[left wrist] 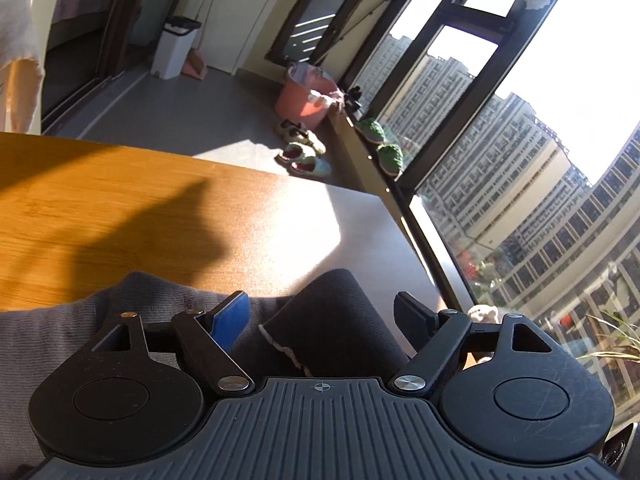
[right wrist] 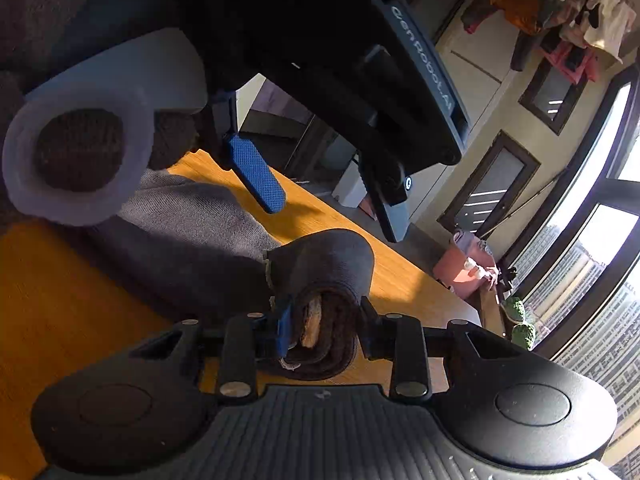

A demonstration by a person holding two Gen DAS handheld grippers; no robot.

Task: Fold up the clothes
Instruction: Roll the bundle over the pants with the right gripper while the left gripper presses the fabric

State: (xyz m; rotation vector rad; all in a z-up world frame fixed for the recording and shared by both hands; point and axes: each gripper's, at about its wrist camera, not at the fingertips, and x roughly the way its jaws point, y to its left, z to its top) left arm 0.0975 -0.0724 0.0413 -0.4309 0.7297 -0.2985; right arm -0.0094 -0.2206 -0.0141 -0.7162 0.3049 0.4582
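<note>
Dark grey knitted garment (right wrist: 192, 236) spread on the wooden desk (right wrist: 60, 304), one end rolled into a thick bundle (right wrist: 324, 320) with a pale scalloped trim (left wrist: 286, 350) along an edge. Bundle sitting right between the jaws of the right gripper (right wrist: 322, 328), blue pad on one side and black finger on the other, both pressed against the folded layers: clamped on the roll. In the left wrist view, same rolled end lying between the jaws of the left gripper (left wrist: 322, 316), nearer the blue-padded finger (left wrist: 232, 320) than the black one, clear space showing on both sides. Jaws of the left gripper standing wide apart, touching nothing. Rest of the grey cloth trailing off past the blue-pad side. Seen from the right wrist, left gripper hanging above and beyond the roll, pads well clear of the fabric.

Beyond the jaws, sunlit desk top with a dark shadow across it. Farther out on the floor, a pink bucket (left wrist: 302, 98), pairs of slippers (left wrist: 304, 152), a white bin (left wrist: 176, 48). Off to the black-finger side, tall windows (left wrist: 500, 120) with apartment blocks outside, clothes hanging high by the window in the right wrist view.
</note>
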